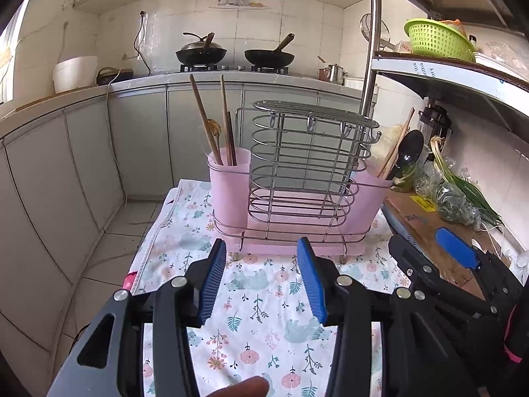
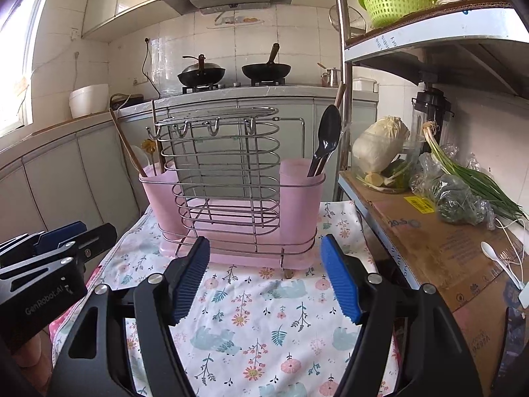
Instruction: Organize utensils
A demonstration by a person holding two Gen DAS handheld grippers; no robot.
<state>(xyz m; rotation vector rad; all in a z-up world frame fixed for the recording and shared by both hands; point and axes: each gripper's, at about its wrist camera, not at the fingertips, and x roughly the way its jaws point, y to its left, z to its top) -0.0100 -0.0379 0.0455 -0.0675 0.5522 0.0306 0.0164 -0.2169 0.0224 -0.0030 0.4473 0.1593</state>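
Pink plastic formed the two cups of the utensil rack, each seated at one end of a wire frame whose tall looped centre basket stood empty between them. The left cup held chopsticks standing handle-end up; the right cup held a black spoon with its bowl upward, alongside more wooden sticks. Standing them upright probably kept the working ends off the surface and easy to pick out.

The left hand-held gripper hung just short of the rack with its blue pads apart and nothing between them. The right hand-held gripper was likewise spread and empty, aimed at the rack's lower rail. Both seemed poised either to start or to finish; no utensil lay on the cloth between them.

A white spoon lay well apart on the cardboard-covered shelf to the right, beside a white cable. It may have been the next item to collect, though that was only a guess.

The bench was covered by a floral cloth with elephants. Behind it ran grey cabinets and a counter bearing two woks on a stove under an extractor hood. The shelf carried spring onions, bagged greens and a cabbage, and a green basket sat on the shelf above.
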